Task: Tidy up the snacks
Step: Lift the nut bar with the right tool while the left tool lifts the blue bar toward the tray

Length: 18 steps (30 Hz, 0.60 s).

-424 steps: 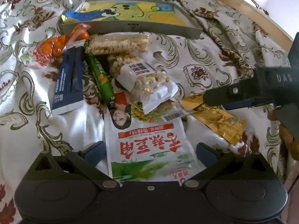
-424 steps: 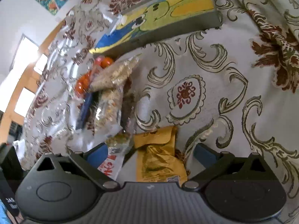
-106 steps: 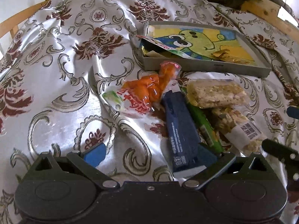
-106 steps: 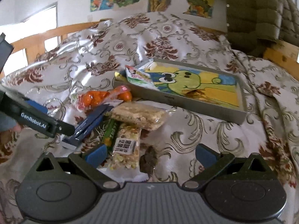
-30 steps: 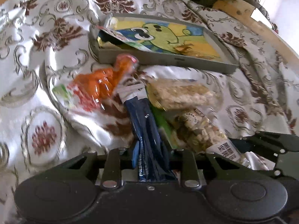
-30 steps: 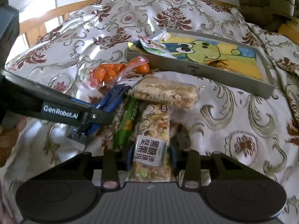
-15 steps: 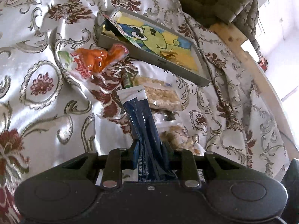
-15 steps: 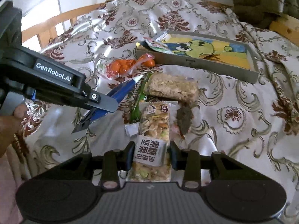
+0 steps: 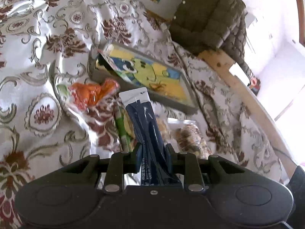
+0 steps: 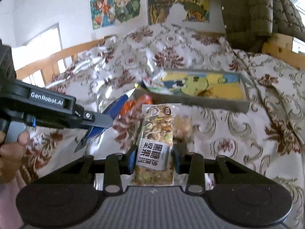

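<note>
Left wrist view: the left gripper has its fingers pinching a long dark blue packet, which sticks out forward and up, its white sealed end toward the grey tray. That tray, printed inside with a green cartoon figure on yellow and blue, lies on the floral bedspread. A flat printed packet leans over the tray's left end, partly inside. Just in front of the tray's near wall lies an orange snack bag. Nearer the gripper than that bag, a green stick packet lies just left of the blue packet, and a clear bag of puffed grain snacks lies to the blue packet's right. Behind the tray, an olive quilted jacket hangs over the wooden bed rail.

Right wrist view: the right gripper has its fingers clamped on a clear nut bar with a white label, held above the bedspread in front of the tray's near wall. The left gripper and its blue packet hang left of the tray, also clear of the bed.
</note>
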Available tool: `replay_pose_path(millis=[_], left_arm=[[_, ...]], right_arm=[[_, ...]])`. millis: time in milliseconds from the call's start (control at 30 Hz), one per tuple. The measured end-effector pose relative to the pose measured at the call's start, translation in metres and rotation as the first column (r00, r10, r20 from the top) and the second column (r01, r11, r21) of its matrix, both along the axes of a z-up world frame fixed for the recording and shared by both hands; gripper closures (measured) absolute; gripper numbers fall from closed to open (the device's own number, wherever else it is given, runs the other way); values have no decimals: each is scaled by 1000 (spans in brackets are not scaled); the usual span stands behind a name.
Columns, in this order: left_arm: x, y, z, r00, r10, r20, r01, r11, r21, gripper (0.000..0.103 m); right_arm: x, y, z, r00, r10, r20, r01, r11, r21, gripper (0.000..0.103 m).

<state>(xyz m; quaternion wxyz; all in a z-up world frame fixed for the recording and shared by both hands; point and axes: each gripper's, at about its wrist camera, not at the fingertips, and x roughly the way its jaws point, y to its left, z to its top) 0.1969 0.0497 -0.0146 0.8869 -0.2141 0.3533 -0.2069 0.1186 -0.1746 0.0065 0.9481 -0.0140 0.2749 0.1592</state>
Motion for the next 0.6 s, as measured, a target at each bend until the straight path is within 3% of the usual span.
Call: replay_pose_path(millis=[100,267,467,600], left_arm=[[12,-1,2,999,33,34,-33,999,11,76],[36,-16,7,992,33,120,-47,992,113,76],[81,-25,-1,996,20,92,-21,1000,10,76],[113,-37,-3,994,19,108,-20,1000,9,76]], right_arm=[[16,-6,7,1000,-4,22,4,1000,-1,61],[49,-24,11,1000,-19,-9,20,999,34,61],[92,-30,10,1000,-23,20,22,1000,9,61],[130,-36,14,996,-79,46,78,997,21,61]])
